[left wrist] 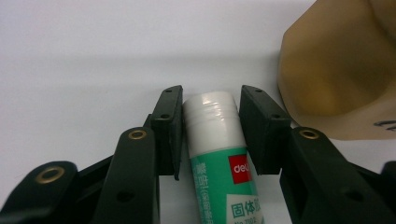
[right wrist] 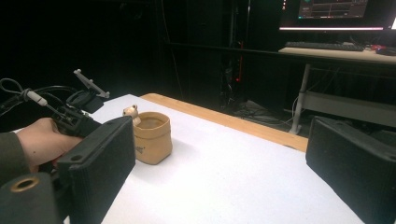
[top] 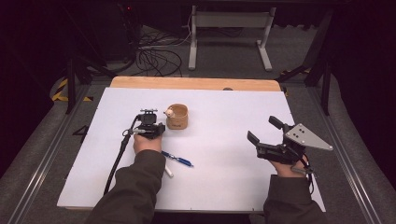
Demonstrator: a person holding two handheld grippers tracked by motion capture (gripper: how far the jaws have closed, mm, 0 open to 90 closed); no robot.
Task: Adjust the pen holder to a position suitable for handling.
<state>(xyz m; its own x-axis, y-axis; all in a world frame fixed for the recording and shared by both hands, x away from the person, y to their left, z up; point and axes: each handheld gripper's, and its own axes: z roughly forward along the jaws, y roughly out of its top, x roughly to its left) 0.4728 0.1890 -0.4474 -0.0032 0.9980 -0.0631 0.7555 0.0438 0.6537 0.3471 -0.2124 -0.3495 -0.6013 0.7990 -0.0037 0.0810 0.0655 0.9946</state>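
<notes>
Left gripper (left wrist: 210, 116): jaws narrowed around a glue stick, one pad on each side of its white cap end; thin gaps show beside the tube, so a firm pinch cannot be told.
Glue stick (left wrist: 219, 154): white and green tube lying on the white table top, cap end pointing away from the gripper, just beside the tan cup.
Right gripper (top: 264, 133): jaws spread wide, nothing between them, held over the right part of the table, well apart from the left one.
Tan cup (top: 177, 116): upright, just beyond the left gripper.
Blue pen (top: 177, 159): lying beside the left sleeve.
Table top (top: 224, 177): white sheet on a wooden board.
</notes>
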